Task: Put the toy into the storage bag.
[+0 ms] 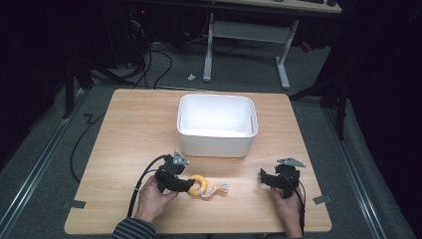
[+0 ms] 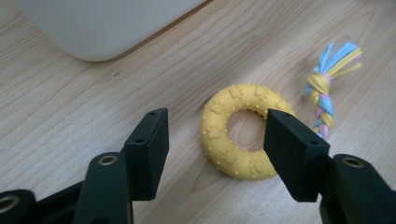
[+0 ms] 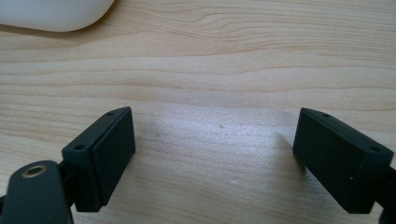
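On the far left of the high view we see a dark room and a grey floor (image 1: 45, 144) with black cables lying on it. A light wooden table (image 1: 129, 124) stands in the middle, and its grain runs in long wavy lines.

Near the front edge on the left, our left hand (image 1: 152, 196) holds the left tool (image 1: 191, 185). Its jaws are spread apart and hold nothing. In the left gripper view the yellow ring toy (image 2: 240, 130) lies flat on the wood between the jaws, closer to the right jaw, which covers part of its rim. We cannot tell if that jaw touches it. The ring has small bumps and paw prints on it. Just past it lies a braided rope tail (image 2: 322, 91) in yellow, blue and pink, with loose ends fanned out.

Behind the toy, in the middle of the table, sits a white tub (image 1: 217, 124) with rounded corners.

To the right, our right hand (image 1: 287, 204) holds the right tool (image 1: 262, 178) low over bare wood. Its jaws are wide apart too, with nothing between them.

At the back of the room stands a white desk frame (image 1: 249, 35) on the floor
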